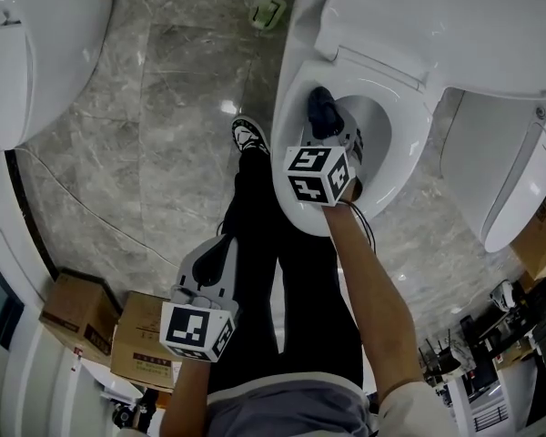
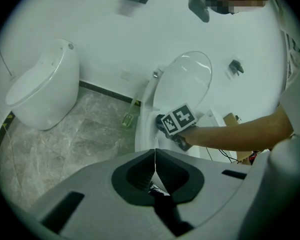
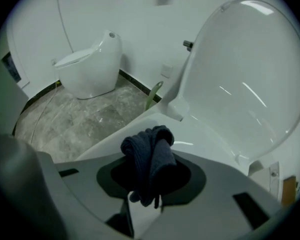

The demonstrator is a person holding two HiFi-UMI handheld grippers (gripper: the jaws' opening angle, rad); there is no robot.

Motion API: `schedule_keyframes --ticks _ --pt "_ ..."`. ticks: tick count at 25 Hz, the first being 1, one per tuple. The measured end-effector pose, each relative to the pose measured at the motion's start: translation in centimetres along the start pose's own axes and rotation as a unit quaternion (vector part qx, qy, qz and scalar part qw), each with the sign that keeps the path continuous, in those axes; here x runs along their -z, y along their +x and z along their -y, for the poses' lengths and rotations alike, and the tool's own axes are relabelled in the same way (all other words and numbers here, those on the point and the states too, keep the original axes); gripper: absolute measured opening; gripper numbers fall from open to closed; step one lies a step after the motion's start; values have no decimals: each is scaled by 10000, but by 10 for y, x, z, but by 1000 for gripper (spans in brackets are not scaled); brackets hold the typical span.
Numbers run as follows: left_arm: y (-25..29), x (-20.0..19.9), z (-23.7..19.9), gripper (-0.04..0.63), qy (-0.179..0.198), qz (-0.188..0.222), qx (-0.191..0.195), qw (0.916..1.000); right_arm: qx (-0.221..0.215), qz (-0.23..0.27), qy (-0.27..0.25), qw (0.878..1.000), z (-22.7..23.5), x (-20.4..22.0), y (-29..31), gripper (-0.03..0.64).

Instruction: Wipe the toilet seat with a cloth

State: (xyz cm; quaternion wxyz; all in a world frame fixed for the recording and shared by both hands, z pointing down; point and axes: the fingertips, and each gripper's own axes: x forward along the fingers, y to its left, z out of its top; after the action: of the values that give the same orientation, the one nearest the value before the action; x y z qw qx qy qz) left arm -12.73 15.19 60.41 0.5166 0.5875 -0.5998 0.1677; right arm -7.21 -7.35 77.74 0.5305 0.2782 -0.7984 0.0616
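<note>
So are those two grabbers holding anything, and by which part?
The right gripper pinches a dark blue bunched cloth by its lower folds; the rest bulges out beyond the jaws. The left gripper is shut on nothing.

Grey marble floor (image 1: pixel 164 107) carries the toilet (image 1: pixel 291 107); just left of it a green thing (image 1: pixel 268 7), farther left a second toilet (image 1: pixel 36 35).

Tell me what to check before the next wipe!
1. Cloth gripped by right gripper: ok.
2. Lid up: ok.
3. Cloth pressing on seat: cannot tell.
4. Left gripper shut, empty, held away from the seat: ok.
5. Seat clean all round: cannot tell.
</note>
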Motion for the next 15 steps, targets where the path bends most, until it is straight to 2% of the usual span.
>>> schedule_keyframes --ticks 3,6,9,12,15 --pt "-2 4 -1 11 13 -22 -33 10000 -116 60 -547 9984 -10 2 -3 107" --pt "-2 5 4 11 250 -33 -6 9997 -145 89 -1091 9939 -19 5 -6 107" --pt "-2 4 6 11 387 -20 -6 9992 -218 129 -1328 9908 -25 7 -9 107" --pt "-2 5 4 11 264 3 -33 9996 -327 152 -1558 9871 -33 10 -13 107" --pt "-3 4 1 11 -125 94 37 9999 -428 186 -1854 9815 -42 15 -17 107"
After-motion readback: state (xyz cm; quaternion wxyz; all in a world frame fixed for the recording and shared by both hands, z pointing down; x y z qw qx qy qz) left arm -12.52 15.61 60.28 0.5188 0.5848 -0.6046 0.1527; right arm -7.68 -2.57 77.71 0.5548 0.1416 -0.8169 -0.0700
